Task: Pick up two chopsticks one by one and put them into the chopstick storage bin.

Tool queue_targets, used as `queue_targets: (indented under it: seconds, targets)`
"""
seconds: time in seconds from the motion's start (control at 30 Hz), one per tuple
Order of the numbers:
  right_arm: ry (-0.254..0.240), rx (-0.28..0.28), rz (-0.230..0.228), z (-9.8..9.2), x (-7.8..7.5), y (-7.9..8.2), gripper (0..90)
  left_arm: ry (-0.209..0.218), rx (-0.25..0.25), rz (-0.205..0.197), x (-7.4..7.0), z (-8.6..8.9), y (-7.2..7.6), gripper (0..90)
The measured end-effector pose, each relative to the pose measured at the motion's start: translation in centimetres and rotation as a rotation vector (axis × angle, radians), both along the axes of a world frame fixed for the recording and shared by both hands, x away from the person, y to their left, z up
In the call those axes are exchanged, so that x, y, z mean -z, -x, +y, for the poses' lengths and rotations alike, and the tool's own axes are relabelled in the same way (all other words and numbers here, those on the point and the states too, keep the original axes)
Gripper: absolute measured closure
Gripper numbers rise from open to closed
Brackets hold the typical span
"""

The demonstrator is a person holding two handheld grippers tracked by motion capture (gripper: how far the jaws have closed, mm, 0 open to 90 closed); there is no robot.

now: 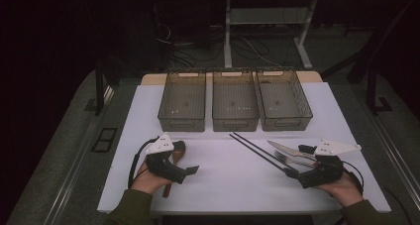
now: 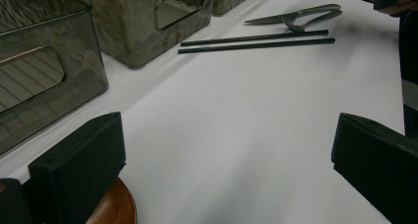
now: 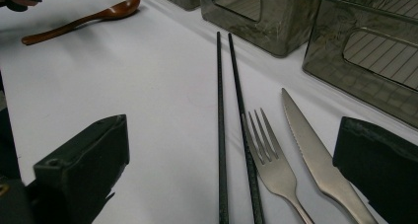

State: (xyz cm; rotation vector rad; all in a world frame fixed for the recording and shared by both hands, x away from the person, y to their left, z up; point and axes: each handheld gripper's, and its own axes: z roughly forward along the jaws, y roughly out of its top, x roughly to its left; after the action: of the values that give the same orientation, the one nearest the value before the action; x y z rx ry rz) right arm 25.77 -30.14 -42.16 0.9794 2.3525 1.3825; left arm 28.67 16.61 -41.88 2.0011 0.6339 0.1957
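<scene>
Black fingers point(image 2: 74, 169) of the left gripper point(image 1: 190, 170) stand wide apart and hold nothing; bare white counter point(image 1: 223, 170) lies between them. By the left finger in the left gripper view sits the rounded brown end of a wooden spoon point(image 2: 116, 209). From above, the spoon point(image 1: 176, 153) lies partly under that gripper and the left hand point(image 1: 148, 180), near the counter's front left.

On the other side, the fingers point(image 3: 84, 160) of the right gripper point(image 1: 292, 173) are also spread wide and empty. Between them in the right gripper view lie a pair of black chopsticks point(image 3: 222, 135), a metal fork point(image 3: 268, 157) and a metal knife point(image 3: 315, 155), side by side, with the fork just beside the chopsticks and the knife just beside the fork. From above, the chopsticks point(image 1: 255, 150) run diagonally toward the right gripper, and the fork point(image 1: 292, 159) and knife point(image 1: 287, 149) lie just past them, close to the right hand point(image 1: 341, 185).

Farther back, three smoky see-through bins stand in a row across the counter: a left bin point(image 1: 182, 101), a middle bin point(image 1: 235, 100) and a right bin point(image 1: 284, 98). Each looks empty from above. Beyond the counter, the floor is dark, with cables and white table legs point(image 1: 228, 31).
</scene>
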Motion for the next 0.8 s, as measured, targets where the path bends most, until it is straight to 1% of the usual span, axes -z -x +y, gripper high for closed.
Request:
queue_targets:
  seconds: [0.17,0.23,0.27,0.33,0.4,0.47,0.53,0.63,0.73,0.8]
  targets:
    - [0.000,0.001,0.006,0.0,0.0,0.0,0.2,0.004,-0.001,0.002,0.0,0.0,0.0,0.0]
    - [0.000,0.004,0.010,-0.1,0.0,0.0,0.2,0.013,-0.005,0.004,0.0,0.1,0.1,0.0]
    - [0.000,0.002,0.003,-0.1,0.0,-0.1,0.2,0.016,-0.006,0.003,0.0,0.1,0.1,0.0]
    - [-0.002,0.001,0.007,-0.1,-0.1,-0.1,0.3,0.016,-0.007,0.004,0.0,0.1,0.1,0.0]
    - [-0.011,-0.002,0.012,-0.2,-0.1,-0.1,4.3,0.013,-0.009,0.005,0.0,0.1,0.1,0.0]
    - [-0.020,-0.004,0.014,-0.3,-0.2,-0.1,4.3,0.016,-0.009,0.003,0.0,0.1,0.1,0.0]
    - [-0.016,-0.003,0.019,-0.2,-0.2,-0.2,4.4,0.012,-0.008,0.000,0.0,0.1,0.2,0.0]
    - [-0.014,-0.003,0.009,0.1,-0.4,-0.4,5.5,0.015,-0.006,0.001,0.0,0.2,0.2,0.0]
    - [-0.009,-0.005,0.015,0.4,-0.6,-0.7,7.2,0.012,-0.005,0.002,0.1,0.2,0.1,0.0]
    - [-0.020,-0.004,0.020,0.5,-0.6,-1.0,8.5,0.011,-0.007,0.005,0.1,0.2,0.1,0.0]
